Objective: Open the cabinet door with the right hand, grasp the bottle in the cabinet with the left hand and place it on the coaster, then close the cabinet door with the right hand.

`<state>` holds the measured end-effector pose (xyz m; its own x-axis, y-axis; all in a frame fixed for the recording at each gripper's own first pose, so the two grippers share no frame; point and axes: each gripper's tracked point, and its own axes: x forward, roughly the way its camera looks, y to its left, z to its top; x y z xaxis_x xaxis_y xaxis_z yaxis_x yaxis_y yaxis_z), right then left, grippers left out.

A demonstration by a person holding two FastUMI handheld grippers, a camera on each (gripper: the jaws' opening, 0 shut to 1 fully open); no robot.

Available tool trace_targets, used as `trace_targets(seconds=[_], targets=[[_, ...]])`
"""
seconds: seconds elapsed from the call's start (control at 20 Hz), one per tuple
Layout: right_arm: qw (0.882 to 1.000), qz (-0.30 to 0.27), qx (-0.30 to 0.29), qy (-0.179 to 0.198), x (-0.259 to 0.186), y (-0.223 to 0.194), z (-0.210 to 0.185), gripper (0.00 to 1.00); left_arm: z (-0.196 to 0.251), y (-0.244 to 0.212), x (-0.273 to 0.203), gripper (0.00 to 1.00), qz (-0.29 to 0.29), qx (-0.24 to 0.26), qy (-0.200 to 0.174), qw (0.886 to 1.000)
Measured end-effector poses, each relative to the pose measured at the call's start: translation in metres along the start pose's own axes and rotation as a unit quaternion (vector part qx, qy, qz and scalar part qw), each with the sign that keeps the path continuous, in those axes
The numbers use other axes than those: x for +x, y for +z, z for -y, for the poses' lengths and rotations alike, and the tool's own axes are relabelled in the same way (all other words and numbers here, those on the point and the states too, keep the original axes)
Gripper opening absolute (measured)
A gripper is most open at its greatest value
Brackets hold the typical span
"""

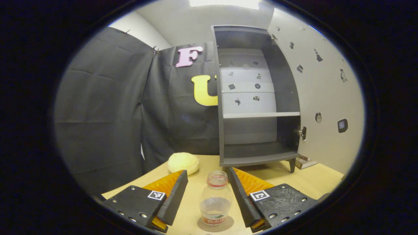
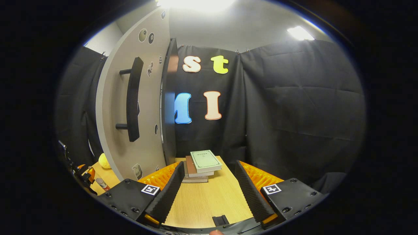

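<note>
Clear plastic bottle [image 1: 216, 199] stands upright on the coaster [image 1: 228, 225], between our left gripper [image 1: 207, 191] fingers.
We hold the left gripper wide apart, neither finger touching the bottle, facing the open cabinet [image 1: 258, 98]. Our right gripper [image 2: 207, 186] is spread too, gripping nothing, levelled over the wooden table [image 2: 209, 202] beside the swung-out cabinet door [image 2: 130, 107], its handle [image 2: 132, 98] and stacked books [image 2: 200, 164] ahead.

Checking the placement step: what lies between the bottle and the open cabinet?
In the left gripper view, bare tabletop lies between the bottle, standing on the coaster, and the cabinet. The yellow bun sits off to the side.
</note>
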<state>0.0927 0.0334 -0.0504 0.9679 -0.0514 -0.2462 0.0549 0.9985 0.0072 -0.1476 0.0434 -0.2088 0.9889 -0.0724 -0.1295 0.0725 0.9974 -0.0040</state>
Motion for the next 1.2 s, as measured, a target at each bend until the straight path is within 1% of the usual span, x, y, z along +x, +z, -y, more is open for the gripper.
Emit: trace_targets(seconds=[0.05,0.1,0.15,0.2,0.3,0.35,0.4,0.45,0.55,0.6,0.65,0.7,0.75,0.8,0.85,0.9,0.95,1.0,1.05,1.1,1.15,1.2], targets=[[1.000,0.002,0.003,0.001,0.000,0.002,0.001,0.98,0.002,0.011,-0.001,0.76,0.005,0.001,-0.001,1.000],[1.000,0.004,0.007,0.004,0.000,0.004,0.001,0.98,0.003,0.021,-0.003,0.79,0.010,0.002,-0.001,1.000],[1.000,0.007,0.011,0.007,0.000,0.007,0.003,0.99,0.005,0.034,-0.005,0.76,0.017,0.001,0.000,1.000],[1.000,0.009,0.014,0.009,0.000,0.009,0.005,0.99,0.005,0.048,-0.008,0.78,0.023,-0.001,0.002,1.000],[1.000,0.015,0.020,0.014,0.002,0.016,0.007,0.99,0.006,0.072,-0.016,0.79,0.034,-0.001,0.007,0.999],[0.999,0.016,0.025,0.016,0.002,0.020,0.009,0.98,0.007,0.085,-0.021,0.76,0.038,0.000,0.009,0.999],[0.999,0.018,0.030,0.019,0.003,0.023,0.010,0.98,0.008,0.097,-0.025,0.76,0.039,0.004,0.012,0.999],[0.999,0.019,0.036,0.023,0.005,0.028,0.011,0.98,0.007,0.109,-0.031,0.79,0.039,0.010,0.016,0.999],[0.998,0.021,0.041,0.031,0.008,0.036,0.011,0.98,0.004,0.131,-0.042,0.79,0.035,0.024,0.024,0.999],[0.998,0.023,0.040,0.035,0.010,0.040,0.011,0.98,0.002,0.140,-0.046,0.76,0.033,0.029,0.027,0.999],[0.998,0.024,0.038,0.038,0.011,0.043,0.010,0.98,0.000,0.151,-0.052,0.76,0.032,0.032,0.029,0.999],[0.998,0.026,0.037,0.040,0.012,0.045,0.009,1.00,-0.004,0.160,-0.059,0.76,0.031,0.034,0.031,0.998],[0.998,0.027,0.037,0.043,0.011,0.047,0.007,0.98,-0.008,0.169,-0.064,0.76,0.031,0.036,0.034,0.998],[0.998,0.026,0.038,0.049,0.013,0.049,0.002,0.98,-0.013,0.178,-0.068,0.78,0.034,0.037,0.037,0.998],[0.997,0.028,0.039,0.055,0.013,0.052,-0.003,0.98,-0.018,0.188,-0.072,0.78,0.041,0.038,0.038,0.998],[0.997,0.030,0.040,0.060,0.014,0.056,-0.008,0.98,-0.024,0.194,-0.075,0.76,0.043,0.040,0.041,0.997],[0.997,0.034,0.040,0.064,0.013,0.060,-0.015,0.93,-0.031,0.200,-0.079,0.76,0.046,0.044,0.044,0.997],[0.996,0.037,0.041,0.066,0.013,0.063,-0.019,0.98,-0.038,0.204,-0.082,0.78,0.050,0.047,0.048,0.996],[0.996,0.040,0.044,0.070,0.012,0.067,-0.026,0.98,-0.046,0.208,-0.082,0.78,0.050,0.050,0.052,0.996],[0.995,0.043,0.046,0.077,0.011,0.070,-0.035,0.98,-0.053,0.209,-0.083,0.76,0.050,0.052,0.053,0.996],[0.994,0.046,0.047,0.083,0.009,0.073,-0.044,0.98,-0.059,0.210,-0.083,0.78,0.052,0.051,0.056,0.996],[0.994,0.049,0.046,0.088,0.008,0.075,-0.053,0.98,-0.067,0.211,-0.082,0.78,0.053,0.048,0.058,0.996]])
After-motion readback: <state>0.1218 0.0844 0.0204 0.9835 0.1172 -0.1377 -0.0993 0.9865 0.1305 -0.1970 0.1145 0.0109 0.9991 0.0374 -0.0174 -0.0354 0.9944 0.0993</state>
